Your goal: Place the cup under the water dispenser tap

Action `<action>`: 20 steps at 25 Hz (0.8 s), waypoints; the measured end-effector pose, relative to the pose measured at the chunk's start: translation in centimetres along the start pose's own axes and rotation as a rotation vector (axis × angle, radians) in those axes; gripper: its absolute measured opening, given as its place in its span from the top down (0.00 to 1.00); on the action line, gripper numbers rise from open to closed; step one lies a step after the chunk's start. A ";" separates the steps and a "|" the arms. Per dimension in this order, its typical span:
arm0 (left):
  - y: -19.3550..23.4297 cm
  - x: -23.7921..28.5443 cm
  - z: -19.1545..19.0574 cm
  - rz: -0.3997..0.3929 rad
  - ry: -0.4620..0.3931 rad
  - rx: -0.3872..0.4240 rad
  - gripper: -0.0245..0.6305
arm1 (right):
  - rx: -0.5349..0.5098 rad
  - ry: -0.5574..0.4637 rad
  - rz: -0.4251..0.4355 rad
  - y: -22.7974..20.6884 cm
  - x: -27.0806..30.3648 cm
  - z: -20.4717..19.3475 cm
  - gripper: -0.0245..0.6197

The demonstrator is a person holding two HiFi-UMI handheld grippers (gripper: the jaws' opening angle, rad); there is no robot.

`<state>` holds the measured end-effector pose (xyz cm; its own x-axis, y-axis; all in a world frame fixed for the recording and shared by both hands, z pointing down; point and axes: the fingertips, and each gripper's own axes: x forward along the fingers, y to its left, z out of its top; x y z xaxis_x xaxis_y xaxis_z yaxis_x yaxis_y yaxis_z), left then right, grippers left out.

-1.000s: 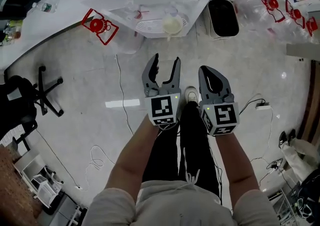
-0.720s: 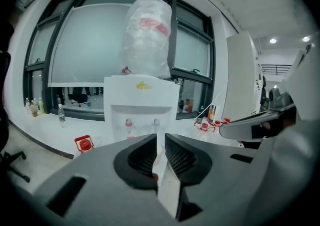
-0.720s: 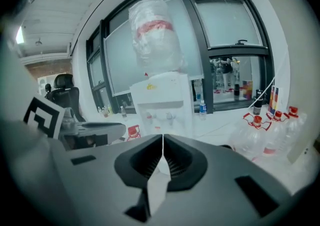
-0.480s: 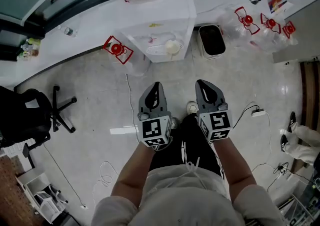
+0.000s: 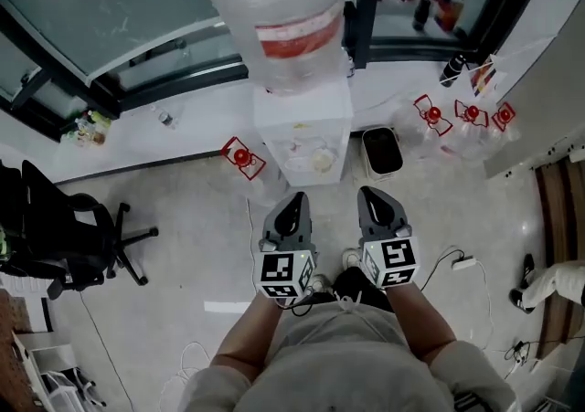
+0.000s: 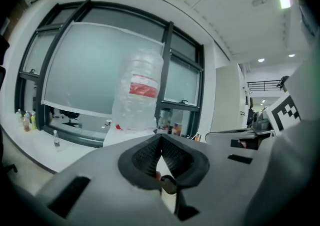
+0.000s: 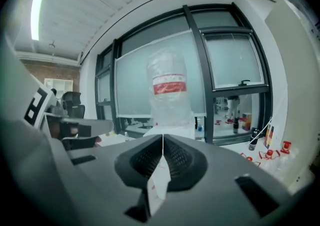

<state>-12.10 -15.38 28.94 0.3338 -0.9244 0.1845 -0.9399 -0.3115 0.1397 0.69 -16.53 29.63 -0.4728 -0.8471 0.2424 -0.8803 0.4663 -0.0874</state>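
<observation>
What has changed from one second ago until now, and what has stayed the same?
The left gripper closed its jaws on nothing, and both grippers rose in front of the water dispenser. The right gripper stayed shut and empty. The cup stayed at the dispenser.

Pale speckled floor [image 5: 183, 282], dark-framed windows [image 5: 119, 8], black office chair [image 5: 64, 237] at left

The person wore a pale grey short-sleeved top [image 5: 338, 360], black trousers [image 5: 358, 285] and a white shoe [image 5: 350, 258]. The left gripper [image 5: 292, 203] and the right gripper [image 5: 372, 195] were smooth grey plastic shells that tapered to rounded tips. Each carried a cube [image 5: 285, 275] faced with black-and-white square markers. Their fingers [image 6: 145, 157] were lined with black ribbed pads, and the shells had dark rectangular slots.
</observation>
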 end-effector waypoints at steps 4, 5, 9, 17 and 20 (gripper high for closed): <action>0.4 -0.4 4.4 0.006 -0.083 0.009 0.93 | -0.053 -0.048 0.001 -0.3 0.1 4.0 0.92; 0.5 -0.4 5.6 0.004 -0.102 0.005 0.93 | -0.067 -0.067 0.006 -0.2 0.2 5.1 0.92; 1.0 -0.6 10.3 0.015 -0.175 0.041 0.93 | -0.081 -0.130 0.016 -0.2 0.6 9.1 0.92; 1.0 0.1 15.4 -0.003 -0.229 0.107 0.93 | -0.109 -0.180 0.020 -0.1 1.7 12.9 0.92; 1.0 0.8 15.7 -0.013 -0.225 0.104 0.93 | -0.117 -0.190 0.032 0.0 2.0 13.4 0.92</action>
<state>-13.86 -19.88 13.99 0.3325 -0.9423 -0.0395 -0.9418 -0.3340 0.0375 -0.77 -21.65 17.14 -0.5087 -0.8593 0.0540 -0.8597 0.5103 0.0229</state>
